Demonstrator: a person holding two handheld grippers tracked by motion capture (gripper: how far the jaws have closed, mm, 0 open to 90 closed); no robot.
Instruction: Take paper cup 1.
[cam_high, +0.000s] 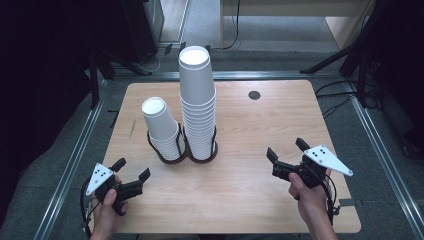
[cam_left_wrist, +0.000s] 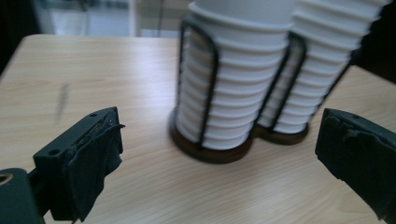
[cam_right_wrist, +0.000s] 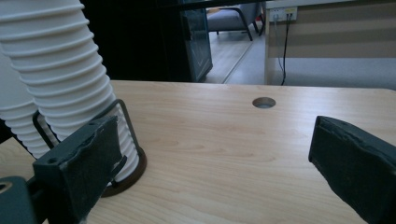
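Observation:
Two stacks of white paper cups stand in a black wire holder on the wooden table (cam_high: 240, 195). The tall stack (cam_high: 197, 102) is on the right, the short stack (cam_high: 162, 127) on the left. My left gripper (cam_high: 131, 169) rests near the front left edge, open and empty, facing the short stack (cam_left_wrist: 233, 93). My right gripper (cam_high: 286, 148) sits at the front right, open and empty, its jaws aimed toward the tall stack (cam_right_wrist: 60, 70).
A round cable hole (cam_high: 254, 95) lies in the table at the back right. Metal floor rails (cam_high: 70, 165) run along both sides of the table. Dark stands and cables (cam_high: 345, 55) sit on the floor behind.

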